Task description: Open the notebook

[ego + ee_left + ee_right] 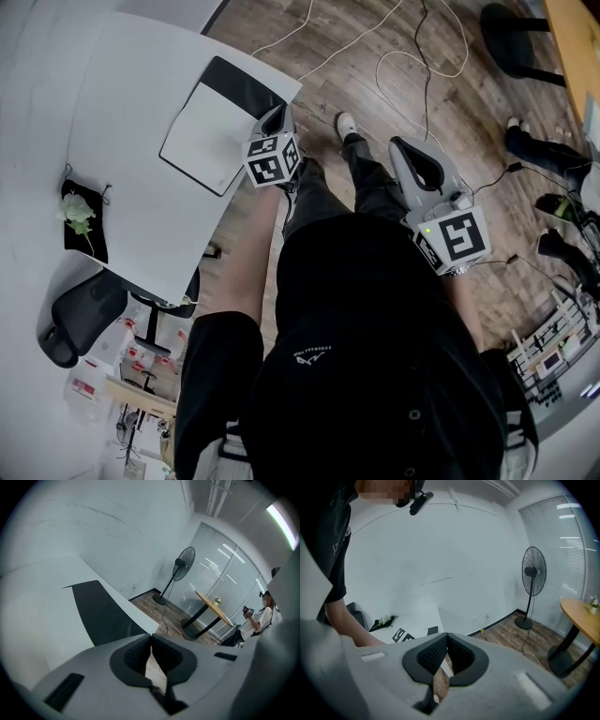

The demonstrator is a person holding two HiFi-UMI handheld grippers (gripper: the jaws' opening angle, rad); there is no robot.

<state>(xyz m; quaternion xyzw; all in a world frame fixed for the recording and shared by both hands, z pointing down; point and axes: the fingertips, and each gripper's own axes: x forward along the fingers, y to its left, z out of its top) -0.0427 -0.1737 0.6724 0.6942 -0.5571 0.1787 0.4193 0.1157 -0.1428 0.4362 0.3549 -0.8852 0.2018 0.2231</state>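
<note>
The notebook lies on the white table near its right corner, showing a white face with a black panel along its far side. In the left gripper view the black panel runs just ahead of the jaws. My left gripper hovers at the table corner beside the notebook's right edge, shut with nothing between its fingers. My right gripper hangs off the table over the floor, in front of the person's legs; it is shut and empty.
A black cloth with a white flower lies at the table's left edge, and a black chair stands below it. Cables trail over the wooden floor. A standing fan, a wooden table and another person are farther off.
</note>
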